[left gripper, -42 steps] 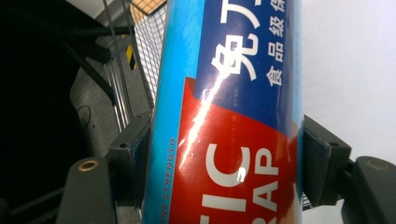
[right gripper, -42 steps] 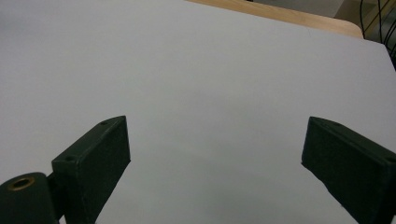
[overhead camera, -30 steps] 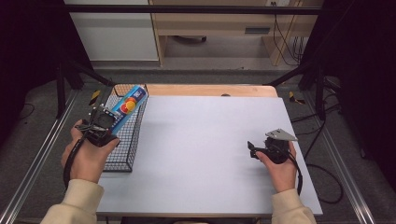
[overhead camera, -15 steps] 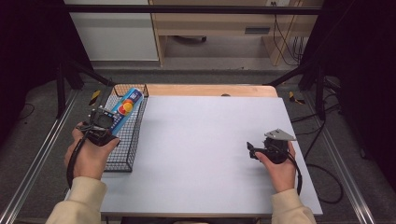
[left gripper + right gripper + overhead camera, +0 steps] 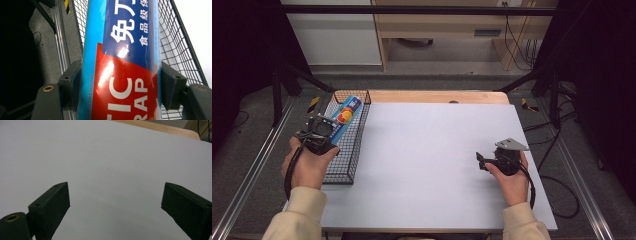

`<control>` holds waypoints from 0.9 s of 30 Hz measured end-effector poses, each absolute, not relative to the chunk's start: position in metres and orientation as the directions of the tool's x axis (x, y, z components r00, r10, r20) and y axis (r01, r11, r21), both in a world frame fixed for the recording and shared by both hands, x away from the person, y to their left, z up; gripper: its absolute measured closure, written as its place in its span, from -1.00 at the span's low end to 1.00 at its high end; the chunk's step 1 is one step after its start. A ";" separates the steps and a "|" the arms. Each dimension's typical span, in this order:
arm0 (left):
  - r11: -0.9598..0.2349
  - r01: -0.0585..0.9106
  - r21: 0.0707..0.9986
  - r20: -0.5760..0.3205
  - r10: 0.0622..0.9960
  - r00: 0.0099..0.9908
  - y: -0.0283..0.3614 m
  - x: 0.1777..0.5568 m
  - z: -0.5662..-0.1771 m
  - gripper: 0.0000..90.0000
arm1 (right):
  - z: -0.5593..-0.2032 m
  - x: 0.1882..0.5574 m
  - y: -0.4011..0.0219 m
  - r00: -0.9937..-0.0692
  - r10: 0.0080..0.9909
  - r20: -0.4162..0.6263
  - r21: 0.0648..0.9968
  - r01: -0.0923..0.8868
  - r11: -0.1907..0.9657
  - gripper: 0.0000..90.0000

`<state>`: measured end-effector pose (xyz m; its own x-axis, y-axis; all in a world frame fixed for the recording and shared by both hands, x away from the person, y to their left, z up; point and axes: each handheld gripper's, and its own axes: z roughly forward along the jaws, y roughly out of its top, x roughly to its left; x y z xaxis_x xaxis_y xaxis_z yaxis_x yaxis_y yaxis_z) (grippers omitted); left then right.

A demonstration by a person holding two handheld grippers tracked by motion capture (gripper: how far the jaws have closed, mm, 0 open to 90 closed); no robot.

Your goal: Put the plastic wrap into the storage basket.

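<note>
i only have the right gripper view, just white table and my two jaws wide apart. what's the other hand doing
Observer: The left gripper is shut on a blue and red plastic wrap box; both jaws press against its sides.
Operator: where is that box
Observer: Over the black wire basket at the table's left edge, its far end pointing away from the person.
Operator: is it resting in the basket
Observer: I cannot tell from the high view; the box is tilted, far end over the basket's far part.
Operator: anything near my gripper
Observer: No. The right gripper sits over bare white table, its jaws pointing left toward the basket.
</note>
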<state>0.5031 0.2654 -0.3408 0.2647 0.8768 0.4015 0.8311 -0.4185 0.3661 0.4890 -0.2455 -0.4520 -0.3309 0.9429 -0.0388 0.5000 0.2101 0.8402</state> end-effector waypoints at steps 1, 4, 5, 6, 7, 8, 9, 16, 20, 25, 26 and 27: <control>-0.416 0.831 0.368 0.399 0.878 0.262 0.266 0.503 -0.341 -0.31 | -0.452 0.489 -0.245 -0.330 0.943 -0.037 0.840 0.502 0.208 -0.81; -0.403 0.837 0.370 0.393 0.884 0.252 0.267 0.504 -0.342 -0.30 | -0.452 0.489 -0.245 -0.333 0.942 -0.031 0.841 0.501 0.205 -0.81; -0.398 0.839 0.371 0.390 0.887 0.248 0.267 0.504 -0.342 -0.30 | -0.452 0.489 -0.245 -0.337 0.941 -0.035 0.841 0.499 0.210 -0.81; -0.393 0.843 0.367 0.387 0.889 0.246 0.268 0.505 -0.343 -0.30 | -0.452 0.489 -0.245 -0.339 0.940 -0.033 0.840 0.501 0.210 -0.81; -0.391 0.846 0.364 0.386 0.889 0.245 0.268 0.505 -0.343 -0.30 | -0.452 0.489 -0.245 -0.339 0.940 -0.033 0.840 0.501 0.210 -0.81; -0.388 0.849 0.358 0.388 0.889 0.242 0.268 0.506 -0.344 -0.30 | -0.452 0.489 -0.245 -0.338 0.940 -0.033 0.839 0.501 0.210 -0.81; -0.383 0.854 0.353 0.387 0.891 0.239 0.268 0.507 -0.345 -0.30 | -0.452 0.489 -0.245 -0.338 0.941 -0.033 0.840 0.501 0.210 -0.81; -0.371 0.863 0.344 0.388 0.893 0.230 0.267 0.513 -0.350 -0.30 | -0.452 0.488 -0.245 -0.337 0.941 -0.032 0.839 0.503 0.209 -0.81; -0.356 0.871 0.339 0.386 0.897 0.217 0.268 0.516 -0.354 -0.30 | -0.452 0.488 -0.245 -0.341 0.939 -0.032 0.839 0.502 0.211 -0.81; -0.349 0.881 0.321 0.373 0.901 0.221 0.268 0.517 -0.361 -0.30 | -0.452 0.489 -0.245 -0.342 0.939 -0.038 0.838 0.501 0.216 -0.81; -0.347 0.882 0.317 0.371 0.902 0.222 0.268 0.517 -0.362 -0.30 | -0.453 0.489 -0.245 -0.341 0.939 -0.038 0.838 0.502 0.216 -0.81; -0.347 0.883 0.315 0.371 0.902 0.221 0.268 0.518 -0.363 -0.30 | -0.453 0.489 -0.245 -0.343 0.939 -0.037 0.837 0.502 0.216 -0.81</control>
<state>0.5176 0.2681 -0.3633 0.2212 0.9017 0.3715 0.8834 -0.3466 0.3152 0.4888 -0.2446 -0.4526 -0.3432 0.9385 -0.0370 0.5018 0.2165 0.8374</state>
